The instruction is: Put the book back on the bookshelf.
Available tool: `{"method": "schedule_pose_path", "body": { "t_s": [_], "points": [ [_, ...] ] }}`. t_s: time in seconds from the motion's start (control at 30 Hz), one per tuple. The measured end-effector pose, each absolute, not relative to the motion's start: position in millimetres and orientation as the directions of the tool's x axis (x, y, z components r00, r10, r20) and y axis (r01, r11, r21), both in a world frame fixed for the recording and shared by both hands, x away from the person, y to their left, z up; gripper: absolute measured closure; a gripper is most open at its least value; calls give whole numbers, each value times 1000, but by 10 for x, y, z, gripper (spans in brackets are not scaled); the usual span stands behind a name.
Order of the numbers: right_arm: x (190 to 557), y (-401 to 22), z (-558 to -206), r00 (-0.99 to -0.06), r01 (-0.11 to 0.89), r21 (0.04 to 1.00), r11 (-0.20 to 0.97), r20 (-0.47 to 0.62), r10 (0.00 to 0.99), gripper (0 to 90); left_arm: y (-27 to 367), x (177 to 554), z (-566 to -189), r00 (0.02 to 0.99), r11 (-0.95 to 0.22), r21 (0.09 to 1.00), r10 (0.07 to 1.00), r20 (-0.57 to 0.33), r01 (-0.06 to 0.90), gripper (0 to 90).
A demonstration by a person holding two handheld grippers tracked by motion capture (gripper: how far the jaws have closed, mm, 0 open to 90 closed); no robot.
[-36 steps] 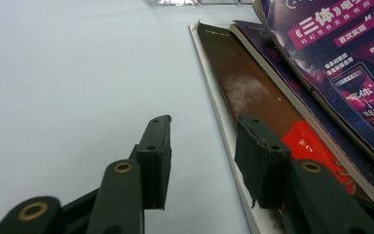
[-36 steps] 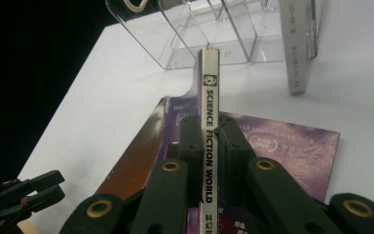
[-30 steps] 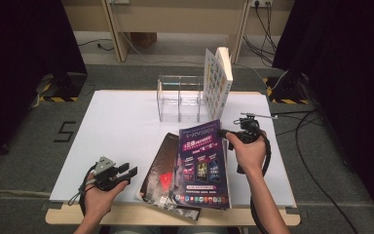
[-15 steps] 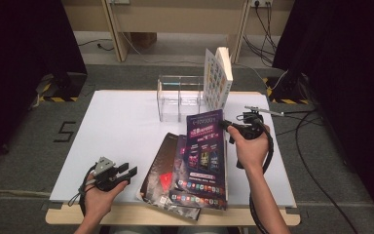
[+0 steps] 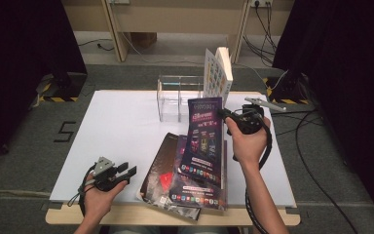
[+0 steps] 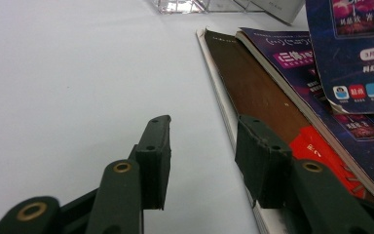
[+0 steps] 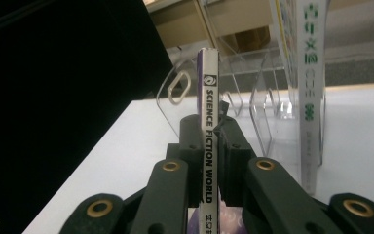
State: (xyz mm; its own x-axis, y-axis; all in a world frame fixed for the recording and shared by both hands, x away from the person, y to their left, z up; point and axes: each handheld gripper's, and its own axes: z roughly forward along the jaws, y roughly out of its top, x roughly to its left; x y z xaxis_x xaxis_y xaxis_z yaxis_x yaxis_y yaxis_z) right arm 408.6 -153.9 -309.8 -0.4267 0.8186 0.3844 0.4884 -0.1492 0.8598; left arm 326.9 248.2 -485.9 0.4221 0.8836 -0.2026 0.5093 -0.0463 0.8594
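On the white counter, my right tongs are pinching the upright magazine by its spine, just before the clear rack, while my left tongs are resting spread, farther away.

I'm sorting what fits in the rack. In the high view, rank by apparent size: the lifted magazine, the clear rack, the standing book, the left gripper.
1. Lifted magazine, held in the right gripper.
2. Clear rack, though farther from the camera.
3. Standing book, farthest, so uncertain against the rack.
4. Left gripper.

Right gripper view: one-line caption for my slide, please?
Right tool clamps a magazine by its spine, facing the clear rack.
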Motion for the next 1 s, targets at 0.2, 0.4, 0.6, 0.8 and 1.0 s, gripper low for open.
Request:
{"method": "schedule_pose_path", "body": {
  "t_s": [0.2, 0.4, 0.6, 0.8, 1.0],
  "points": [
    [4109, -1498, -3002, -429, 454, 877, -154, 367, 825, 835, 2484, 3269, -4862, 424, -46, 860, 883, -202, 508, 560],
    [4150, -1459, -2953, -428, 431, 889, -152, 350, 833, 835, 2488, 3271, -4868, 423, -44, 860, 883, -205, 509, 559],
    [4178, -1421, -2906, -427, 410, 899, -155, 340, 838, 835, 2487, 3271, -4870, 424, -45, 861, 883, -204, 507, 559],
    [4219, -1389, -2877, -430, 392, 907, -153, 328, 841, 835, 2506, 3272, -4876, 418, -40, 862, 885, -204, 506, 560],
    [4251, -1368, -2840, -433, 383, 910, -160, 329, 839, 835, 2501, 3290, -4877, 419, -42, 861, 885, -203, 507, 560]
  ]
}}
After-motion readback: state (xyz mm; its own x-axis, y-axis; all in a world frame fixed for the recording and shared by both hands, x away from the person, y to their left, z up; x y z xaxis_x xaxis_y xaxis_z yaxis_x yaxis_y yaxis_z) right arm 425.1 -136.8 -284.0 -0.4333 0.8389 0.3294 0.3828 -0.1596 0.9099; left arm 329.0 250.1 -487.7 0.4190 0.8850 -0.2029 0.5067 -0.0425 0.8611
